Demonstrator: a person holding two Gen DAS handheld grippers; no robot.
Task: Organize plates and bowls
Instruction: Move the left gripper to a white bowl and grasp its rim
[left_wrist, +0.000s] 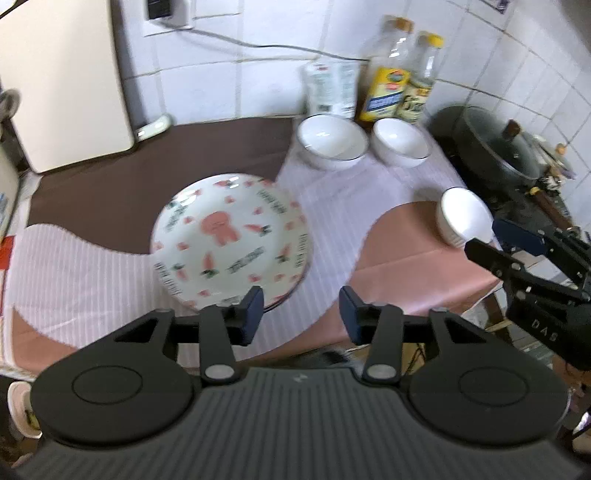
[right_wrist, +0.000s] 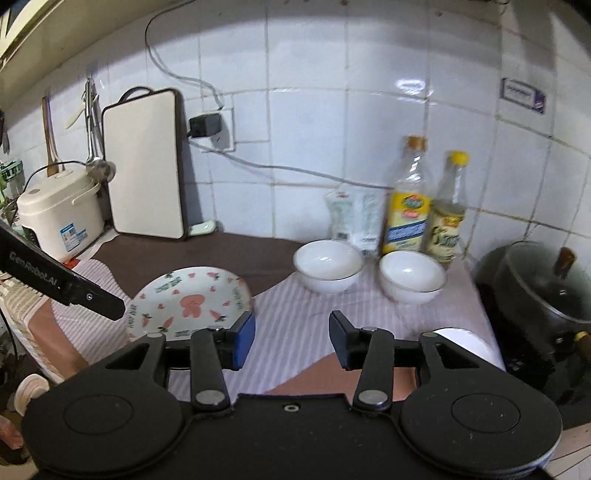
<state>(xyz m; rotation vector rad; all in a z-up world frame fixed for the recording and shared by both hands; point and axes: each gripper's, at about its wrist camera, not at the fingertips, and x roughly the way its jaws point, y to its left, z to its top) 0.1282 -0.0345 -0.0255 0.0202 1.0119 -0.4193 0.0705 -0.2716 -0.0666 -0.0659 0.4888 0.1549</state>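
Both the left gripper (left_wrist: 301, 314) and the right gripper (right_wrist: 291, 339) have fingers wide apart and hold nothing. For the near bowl (left_wrist: 463, 218), the right fingers should close on its rim gently, then stack it in a back bowl (right_wrist: 412, 277).

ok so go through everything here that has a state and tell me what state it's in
left claw: open, holding nothing
right claw: open, holding nothing
patterned plates: stacked, upright
two back bowls: upright, side by side, not nested
front bowl: tipped, by table edge
pot: lid on
bottles: standing, capped
plug: in socket
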